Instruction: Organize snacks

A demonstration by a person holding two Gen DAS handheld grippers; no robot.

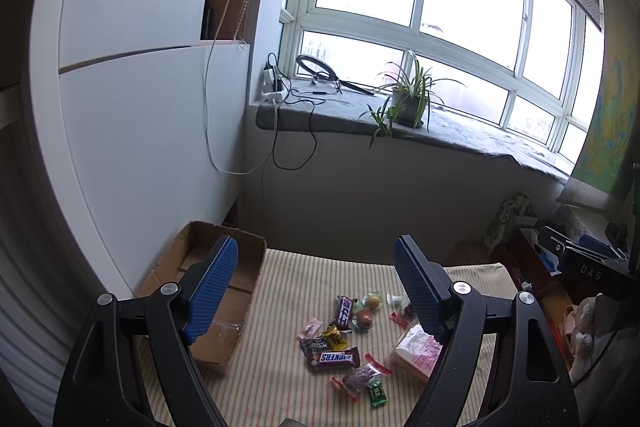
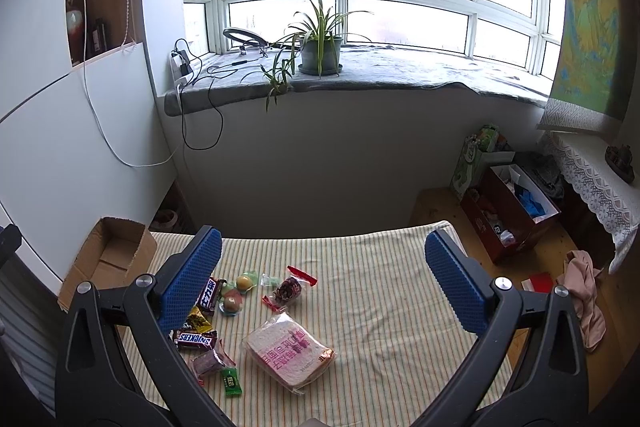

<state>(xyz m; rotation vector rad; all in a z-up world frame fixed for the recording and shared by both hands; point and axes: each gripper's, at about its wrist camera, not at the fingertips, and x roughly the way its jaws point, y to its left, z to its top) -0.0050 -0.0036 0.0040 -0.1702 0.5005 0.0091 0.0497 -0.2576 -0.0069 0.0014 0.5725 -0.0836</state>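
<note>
- Cardboard box (image 2: 108,259) at left edge of striped table (image 2: 380,291), open
- Snickers bar (image 2: 196,339) in snack cluster beside box
- Sliced bread pack (image 2: 289,351) just right of cluster
- Left tool (image 1: 316,291) and right tool (image 2: 322,277): both wide apart, holding nothing

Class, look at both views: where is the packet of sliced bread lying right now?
The packet of sliced bread lies flat on the striped cloth, on the right edge of the snack pile, just right of the Snickers bar.
</note>
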